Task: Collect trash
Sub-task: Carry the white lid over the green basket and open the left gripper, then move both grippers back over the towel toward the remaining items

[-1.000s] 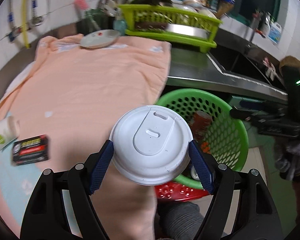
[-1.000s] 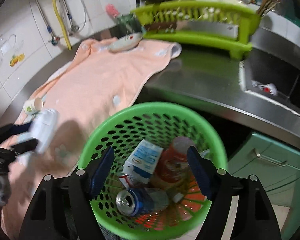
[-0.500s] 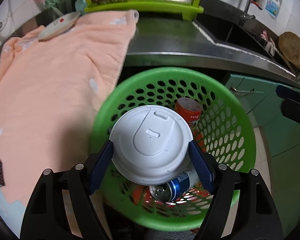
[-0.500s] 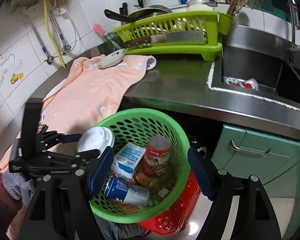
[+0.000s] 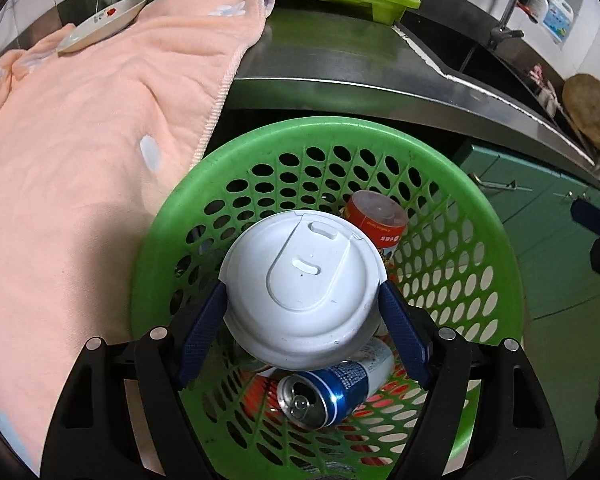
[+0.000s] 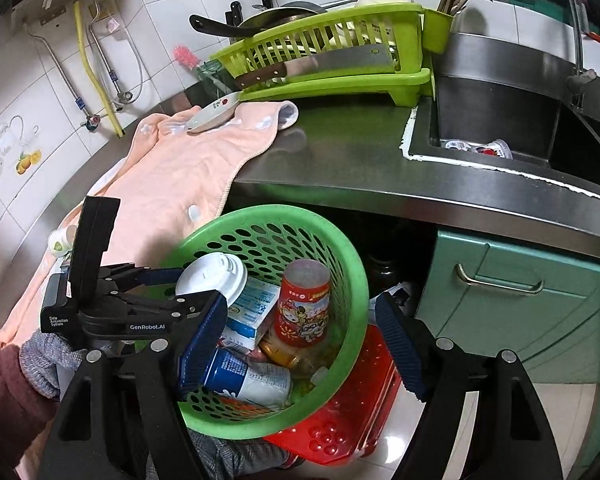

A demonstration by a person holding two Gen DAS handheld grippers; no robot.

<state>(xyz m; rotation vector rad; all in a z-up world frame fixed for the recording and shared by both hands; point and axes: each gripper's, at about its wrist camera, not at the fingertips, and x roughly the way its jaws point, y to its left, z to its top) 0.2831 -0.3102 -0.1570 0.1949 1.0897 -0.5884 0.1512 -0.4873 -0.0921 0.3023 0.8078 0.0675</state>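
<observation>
My left gripper point(image 5: 302, 320) is shut on a white lidded paper cup point(image 5: 302, 280) and holds it over the green perforated basket point(image 5: 480, 208). The right wrist view shows the cup point(image 6: 212, 278) and the left gripper point(image 6: 196, 286) just inside the basket's left rim point(image 6: 356, 268). The basket holds a red can point(image 6: 302, 304), a blue can point(image 6: 244, 376) and a white-blue carton point(image 6: 248, 312). My right gripper point(image 6: 300, 344) is open and empty above the basket's near side.
A peach towel point(image 6: 180, 176) covers the steel counter point(image 6: 340, 152), with a small plate point(image 6: 212, 114) and a small cup point(image 6: 60, 240) on it. A green dish rack point(image 6: 332, 64) stands behind. A sink point(image 6: 500, 120) is at right, green cabinets point(image 6: 520, 300) below. A red stool point(image 6: 360, 408) bears the basket.
My left gripper has carried the cup from over the towel to over the basket, then lowered it toward the basket. My right gripper has pulled back from the basket.
</observation>
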